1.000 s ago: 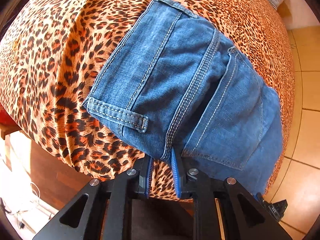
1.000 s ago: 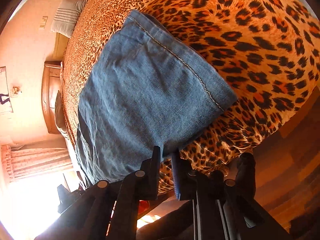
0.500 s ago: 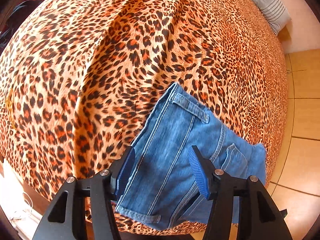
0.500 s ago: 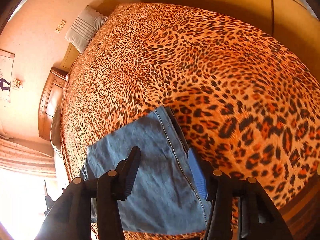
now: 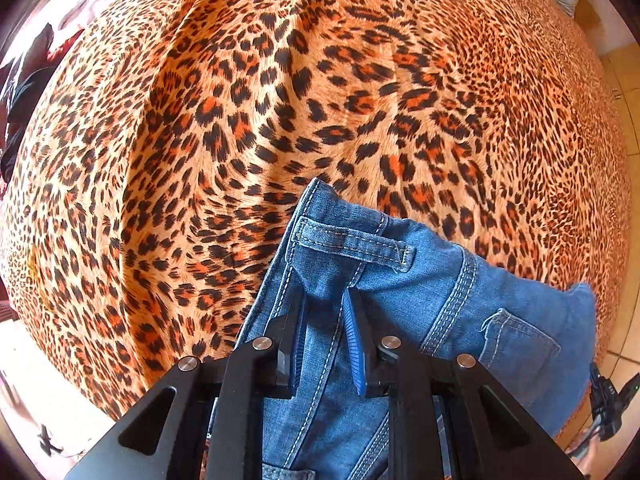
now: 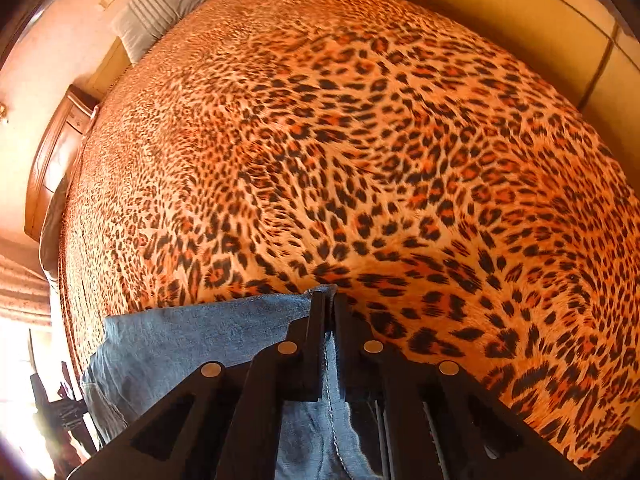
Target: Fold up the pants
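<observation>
Left gripper [image 5: 326,300] has just been closing and now pinches a bunched ridge of denim right under the belt loop [image 5: 354,242], at the waistband end of the pants [image 5: 440,320]. Right gripper [image 6: 329,300] has likewise just been closing, its jaws pressed nearly together on the hemmed edge of the pale denim [image 6: 192,344], a thin bite at the very corner. So the pants lie low on the near edge of the leopard-print bedspread [image 5: 280,92], already doubled by the look of the layers, each end held by one gripper. What could go wrong? My read is that the right-hand bite is shallow and near the corner, so any pull may let the hem slip out and the fold fall open. On the left, the pinch may have caught only the top layer of that ridge; lift it and the layers beneath could slide apart. The garment also sits close to the mattress edge, so a drag the wrong way might tip it toward the tiled floor [image 5: 624,92]. Containers: none in sight, nothing holding anything; only a striped pillow [image 6: 156,12] far off at the head of the bed.
</observation>
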The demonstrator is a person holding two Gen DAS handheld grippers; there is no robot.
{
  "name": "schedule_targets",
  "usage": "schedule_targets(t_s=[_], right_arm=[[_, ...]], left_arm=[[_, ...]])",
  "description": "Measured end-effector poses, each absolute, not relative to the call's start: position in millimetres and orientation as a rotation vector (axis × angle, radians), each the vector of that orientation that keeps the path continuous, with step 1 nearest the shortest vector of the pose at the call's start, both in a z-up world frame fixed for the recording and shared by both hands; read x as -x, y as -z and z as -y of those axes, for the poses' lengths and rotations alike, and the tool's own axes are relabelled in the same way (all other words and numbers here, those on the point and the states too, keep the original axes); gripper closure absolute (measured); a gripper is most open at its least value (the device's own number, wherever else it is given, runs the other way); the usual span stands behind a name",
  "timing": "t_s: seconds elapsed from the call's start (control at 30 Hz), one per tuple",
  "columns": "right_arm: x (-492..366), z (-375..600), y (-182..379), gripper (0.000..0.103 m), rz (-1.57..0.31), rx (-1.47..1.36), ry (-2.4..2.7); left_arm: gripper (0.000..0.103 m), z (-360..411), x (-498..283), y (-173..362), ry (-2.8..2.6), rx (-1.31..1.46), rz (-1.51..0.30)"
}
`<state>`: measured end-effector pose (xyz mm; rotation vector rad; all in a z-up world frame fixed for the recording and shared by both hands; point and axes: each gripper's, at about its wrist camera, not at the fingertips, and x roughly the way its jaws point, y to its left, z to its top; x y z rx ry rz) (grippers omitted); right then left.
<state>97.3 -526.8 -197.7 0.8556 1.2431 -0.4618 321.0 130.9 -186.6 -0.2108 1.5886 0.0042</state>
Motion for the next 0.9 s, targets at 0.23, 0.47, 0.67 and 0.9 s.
schedule_targets(t_s=[0.23,0.47,0.67,0.9], right_arm=[[-90,521,171,0.087,-1.241,-0.766,0.463],[-108,471,139,0.071,-1.17,-0.804,0.227],[-195,380,148,0.062,-1.239,-0.767,-0.012],[-243,281,146,0.056,-1.332,-0.659,-0.218]], left_arm=[[0.081,-154,-294,153,0.047,0.319,-1.591],[0.054,-188,-204,118,0.195,0.583,-1.537],[0.054,-195,-160,149,0.206,0.755,-1.62],[0.059,-182,-157,191,0.092,0.609,-1.683]])
